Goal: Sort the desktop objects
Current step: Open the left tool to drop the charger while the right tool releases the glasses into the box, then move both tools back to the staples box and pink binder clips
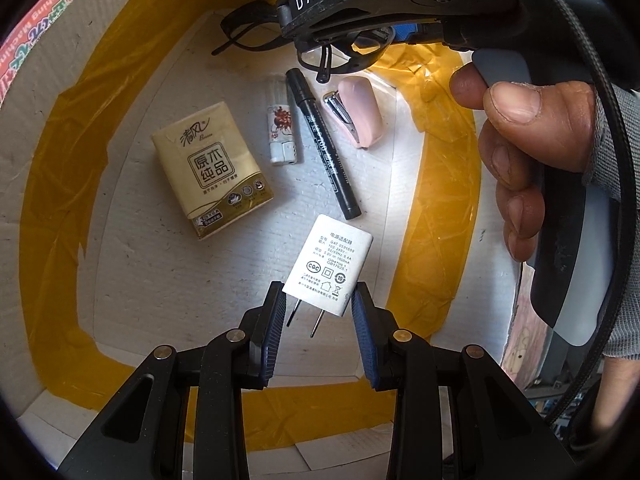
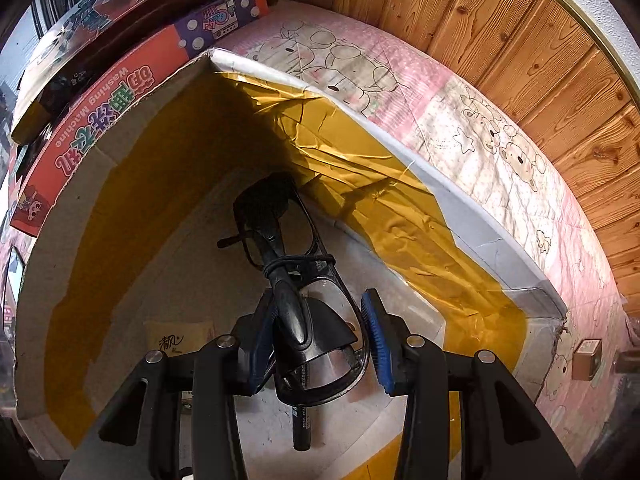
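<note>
Here, left tool (image 1: 320,300) clenches the flat white charger (image 1: 328,264); right tool (image 2: 320,336) clenches glossy black glasses (image 2: 296,280).

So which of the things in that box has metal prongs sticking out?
The white charger, held between the left gripper's pads, with two prongs; the marker and tissue pack have none.

White charger (image 1: 328,266), black marker (image 1: 322,142)

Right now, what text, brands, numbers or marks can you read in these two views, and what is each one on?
"DAS": right gripper body, left wrist view.
"清风", "原木纯品": tissue pack.
"电源适配器", "CCC", "10": white power adapter; its finer print is too small.
"Washing Machine": red carton beside the box.
Black marker: print blurred.
Lighter: picture only.
</note>
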The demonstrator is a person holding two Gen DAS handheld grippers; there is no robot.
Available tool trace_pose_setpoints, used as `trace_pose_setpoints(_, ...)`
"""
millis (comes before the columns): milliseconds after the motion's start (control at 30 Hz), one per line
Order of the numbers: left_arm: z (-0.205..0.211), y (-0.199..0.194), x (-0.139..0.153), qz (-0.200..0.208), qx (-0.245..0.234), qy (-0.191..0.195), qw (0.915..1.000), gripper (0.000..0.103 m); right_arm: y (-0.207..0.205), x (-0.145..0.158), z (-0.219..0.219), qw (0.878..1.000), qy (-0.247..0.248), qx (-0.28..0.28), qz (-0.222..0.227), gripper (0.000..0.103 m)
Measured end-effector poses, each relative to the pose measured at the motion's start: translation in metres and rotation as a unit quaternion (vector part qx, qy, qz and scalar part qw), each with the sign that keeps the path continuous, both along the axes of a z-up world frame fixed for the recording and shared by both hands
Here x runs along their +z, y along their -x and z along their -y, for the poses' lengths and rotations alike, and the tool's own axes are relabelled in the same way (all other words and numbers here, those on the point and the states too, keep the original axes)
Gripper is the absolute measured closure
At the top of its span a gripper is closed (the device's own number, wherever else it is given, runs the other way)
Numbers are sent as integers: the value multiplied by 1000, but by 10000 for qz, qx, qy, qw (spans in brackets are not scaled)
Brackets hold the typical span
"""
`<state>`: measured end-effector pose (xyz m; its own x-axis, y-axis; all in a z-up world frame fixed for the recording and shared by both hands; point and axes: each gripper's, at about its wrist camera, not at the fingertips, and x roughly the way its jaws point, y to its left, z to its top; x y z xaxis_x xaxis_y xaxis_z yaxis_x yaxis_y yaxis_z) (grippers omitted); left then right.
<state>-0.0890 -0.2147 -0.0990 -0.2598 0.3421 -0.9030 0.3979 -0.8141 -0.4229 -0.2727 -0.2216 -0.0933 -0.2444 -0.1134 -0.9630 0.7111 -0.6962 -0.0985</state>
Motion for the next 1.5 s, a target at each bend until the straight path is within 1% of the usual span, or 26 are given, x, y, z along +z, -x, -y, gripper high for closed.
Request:
trace_pose_setpoints(233,-5,-3,3,104,-26,26,9999,67,1,2,-6,9999,-29,-42,-103,59)
trace_pose_setpoints(333,-6,-5,6,129,18,114,9999,63,2,5,-11,9999,9,-98,-93,59)
trace_pose_setpoints(467,-8,-9,12,137,56,201,9997,59,0,13,-18,9998,99,-127,-102,58)
trace_pose_setpoints(633,-10,-15,23,99,171,320,9993,59,-4,28,-32,9995,273,-157,-85,57)
trace_pose_setpoints(733,-10,-22,31,63,273,535,9982,59,-12,41,-46,9983,562,-124,68,56)
trace_pose_setpoints(767,-12,-23,34,49,296,635,9975,59,-16,45,-51,9977,660,-77,151,54)
trace_pose_setpoints(800,-15,-11,40,28,315,779,9965,59,-21,47,-55,9969,740,4,254,53)
trace_pose_setpoints(867,-23,-23,48,-49,345,1118,9931,59,-33,54,-64,9957,824,232,364,52)
trace_pose_setpoints(900,-31,-23,52,-79,347,1271,9912,59,-41,57,-68,9956,815,331,332,52)
trace_pose_setpoints(967,-32,-19,58,-129,350,1474,9884,59,-53,66,-79,9955,802,495,122,52)
trace_pose_setpoints(1033,-20,-31,62,-202,341,1561,9869,59,-70,78,-91,9944,842,626,-109,52)
trace_pose_setpoints(1067,-25,-22,56,-231,346,1628,9858,59,-79,84,-98,9938,877,656,-214,51)
trace_pose_setpoints(1133,-35,-24,60,-291,367,1763,9832,59,-90,92,-111,9921,965,713,-354,47)
trace_pose_setpoints(1200,-38,-22,55,-364,399,1853,9812,59,-99,98,-122,9909,1036,728,-451,47)
trace_pose_setpoints(1400,-57,-33,69,-597,399,2143,9741,58,-122,107,-148,9879,1153,722,-743,47)
trace_pose_setpoints(1500,-68,-39,78,-751,404,2297,9695,58,-136,115,-164,9841,1374,653,-913,47)
